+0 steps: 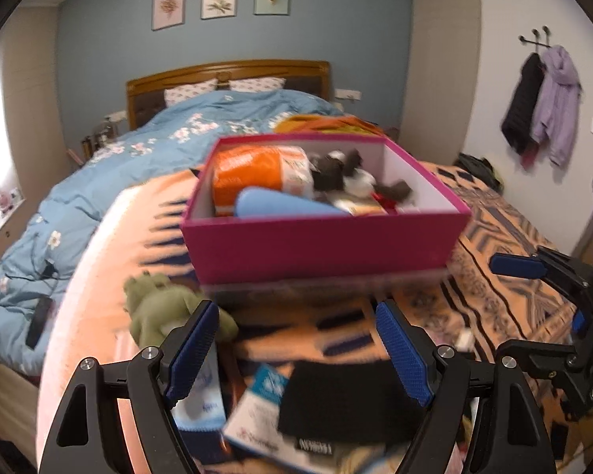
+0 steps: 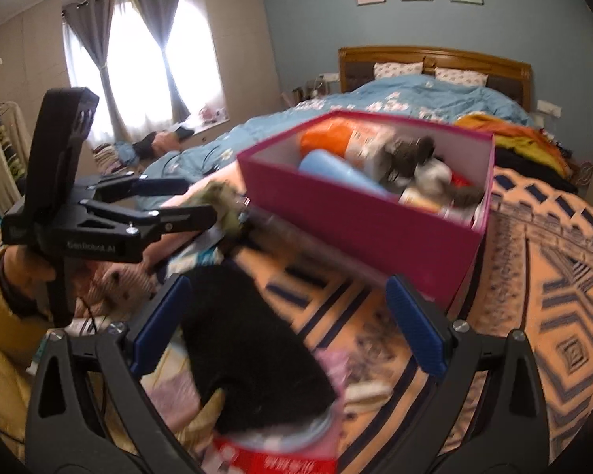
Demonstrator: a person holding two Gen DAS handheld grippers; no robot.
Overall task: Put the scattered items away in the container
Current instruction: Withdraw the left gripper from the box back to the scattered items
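**Pink box half filled as clutter waits on the bed**

From my remote seat, the landmark is the magenta cardboard box (image 1: 324, 245), rectangular and lidless with a pale lining, sitting on the orange patterned blanket (image 1: 506, 245) that covers the bed. Inside it lie an orange plastic packet (image 1: 257, 170), a smooth blue rounded object (image 1: 284, 203) and a furry black-and-white soft toy (image 1: 344, 173); smaller pieces beyond them are too blurred to name. In front of the box, nearer my cameras, a black knitted cloth (image 1: 336, 399) rests over a white-and-blue printed carton (image 1: 253, 414). To the box's front left sits a plush green frog (image 1: 158, 308). My left tongs (image 1: 296, 351) stand released, blue ribbed pads spread wide above the cloth and carton, gripping nothing. My right tongs (image 2: 288, 331) are likewise spread and empty, hovering over the same black cloth. Behind the box, a blue floral duvet (image 1: 146, 150) stretches toward the wooden headboard (image 1: 225, 75).
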